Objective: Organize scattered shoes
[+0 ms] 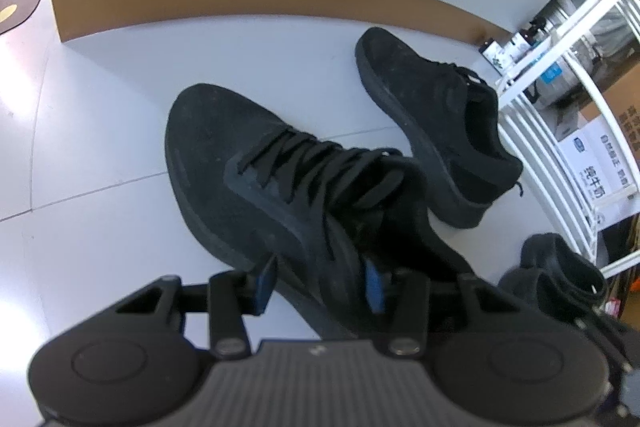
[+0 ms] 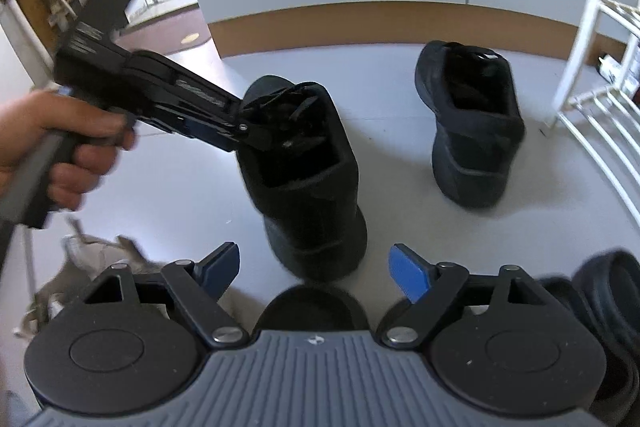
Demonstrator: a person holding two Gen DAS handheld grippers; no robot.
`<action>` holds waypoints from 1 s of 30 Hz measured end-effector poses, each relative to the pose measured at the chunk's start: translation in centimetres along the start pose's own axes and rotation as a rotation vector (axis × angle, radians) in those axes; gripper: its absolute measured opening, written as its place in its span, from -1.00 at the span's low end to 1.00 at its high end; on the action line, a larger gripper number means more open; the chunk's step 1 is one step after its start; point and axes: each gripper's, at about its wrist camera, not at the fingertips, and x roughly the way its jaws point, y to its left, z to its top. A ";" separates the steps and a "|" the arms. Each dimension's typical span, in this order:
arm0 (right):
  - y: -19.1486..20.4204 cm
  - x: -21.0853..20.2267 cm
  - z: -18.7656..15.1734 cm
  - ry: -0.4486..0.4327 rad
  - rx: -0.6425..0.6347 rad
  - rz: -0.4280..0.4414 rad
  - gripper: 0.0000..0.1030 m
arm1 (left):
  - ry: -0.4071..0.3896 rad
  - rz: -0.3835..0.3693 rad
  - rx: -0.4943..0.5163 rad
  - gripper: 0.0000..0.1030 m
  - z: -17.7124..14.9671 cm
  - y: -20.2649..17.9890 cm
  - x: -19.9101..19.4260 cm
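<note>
Barely begun, I'd say: nearest, the right gripper (image 2: 314, 269) gapes empty. Beyond it the left gripper (image 2: 256, 131) clamps the near black shoe (image 2: 308, 183). Far right, its mate (image 2: 472, 123) lies beside the white rack (image 2: 580, 107), unsorted.

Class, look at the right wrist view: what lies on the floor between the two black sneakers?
Nothing: between the near sneaker and the far sneaker only bare pale floor shows in the right wrist view.
</note>
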 end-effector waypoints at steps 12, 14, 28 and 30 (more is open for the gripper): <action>-2.8 4.9 2.6 0.098 0.082 -0.025 0.51 | -0.056 -0.026 -0.023 0.00 0.1 0.4 -1.7; -3.5 5.0 2.9 0.090 0.107 -0.076 0.39 | -0.073 -0.013 -0.019 -0.01 0.0 0.1 -2.7; -3.1 4.9 5.4 0.096 0.293 0.150 0.46 | -0.193 0.048 -0.186 0.16 -3.5 1.2 -8.7; -3.0 5.2 5.8 0.094 0.325 0.169 0.50 | -0.194 0.060 -0.204 0.17 -4.3 1.6 -8.8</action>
